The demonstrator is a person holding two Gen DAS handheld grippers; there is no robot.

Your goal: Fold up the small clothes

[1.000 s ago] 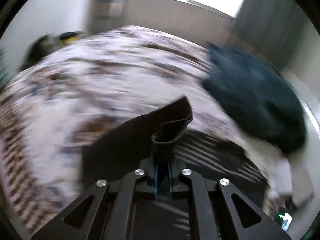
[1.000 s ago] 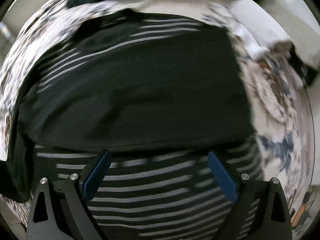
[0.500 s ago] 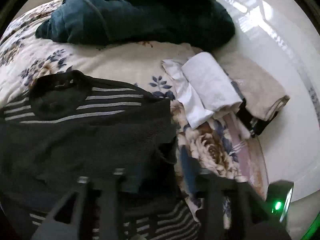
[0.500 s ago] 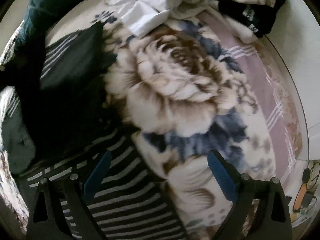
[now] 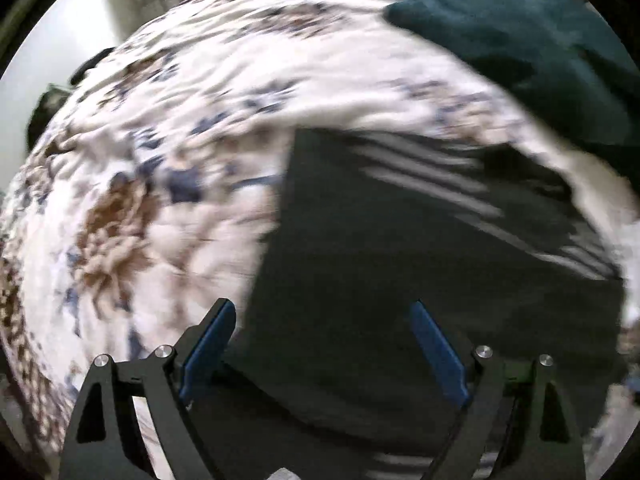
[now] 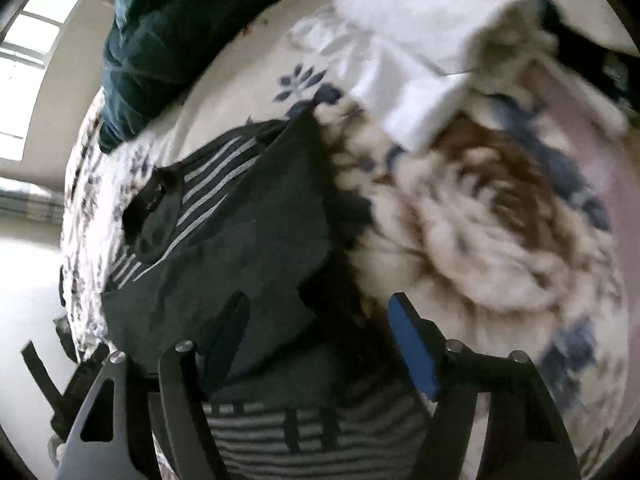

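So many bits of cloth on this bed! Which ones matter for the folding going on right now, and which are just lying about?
In the job:
- dark striped garment, partly folded on the bed
- left gripper, jaws just opened, nothing clamped
- right gripper, jaws closing over the garment's edge

Lying about:
- floral bedspread
- teal blanket
- folded white clothes

floral-quilted bed [image 5: 168,128], pale wall [image 5: 60,40] beyond, bright window [image 6: 28,28] at far left

Left gripper [image 5: 322,340] and right gripper [image 6: 320,332]: black skeletal linkages with triangular cutouts, silver screws, blue finger pads.
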